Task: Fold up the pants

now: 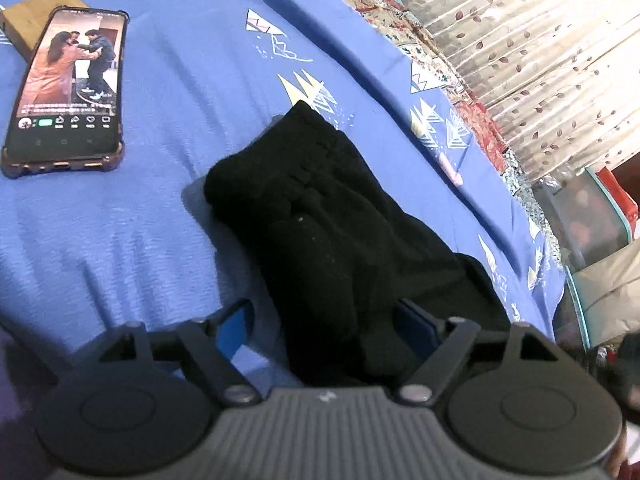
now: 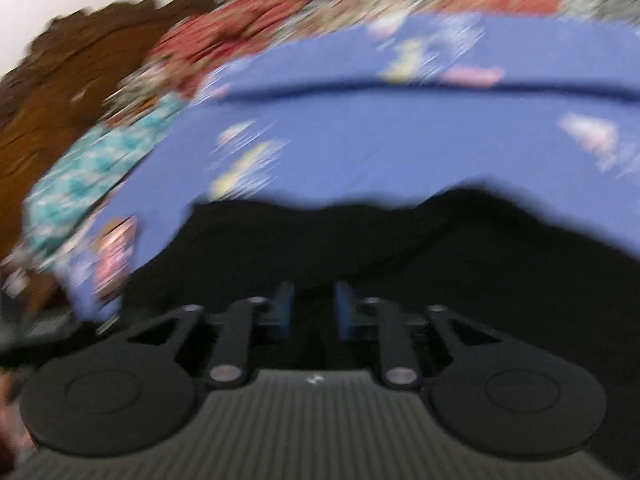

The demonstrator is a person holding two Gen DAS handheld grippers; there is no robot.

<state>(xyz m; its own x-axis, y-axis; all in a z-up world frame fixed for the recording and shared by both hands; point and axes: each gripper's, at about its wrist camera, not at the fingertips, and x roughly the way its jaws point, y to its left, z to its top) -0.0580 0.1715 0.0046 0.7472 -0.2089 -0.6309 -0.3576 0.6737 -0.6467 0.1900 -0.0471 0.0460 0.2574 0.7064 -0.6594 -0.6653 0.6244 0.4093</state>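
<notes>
Black pants (image 1: 332,216) between left gripper (image 1: 326,320) fingers (image 1: 236,326).

Both wrist views close above pants (image 1: 340,232)

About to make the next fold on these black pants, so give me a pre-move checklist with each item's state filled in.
1. Pants lie on the blue sheet, partly folded: ok.
2. Left gripper open, cloth between its pads, not clamped: ok.
3. Right gripper narrowed over black cloth; whether it pinches fabric: cannot tell, the right wrist view is blurred.
4. Phone lies on the sheet apart from the pants, clear of the fold: ok.
5. Bed edge runs close beside the pants' near end; cloth could slip off: not ok.
6. Pants' edges aligned: cannot tell, dark fabric hides the layers.
</notes>
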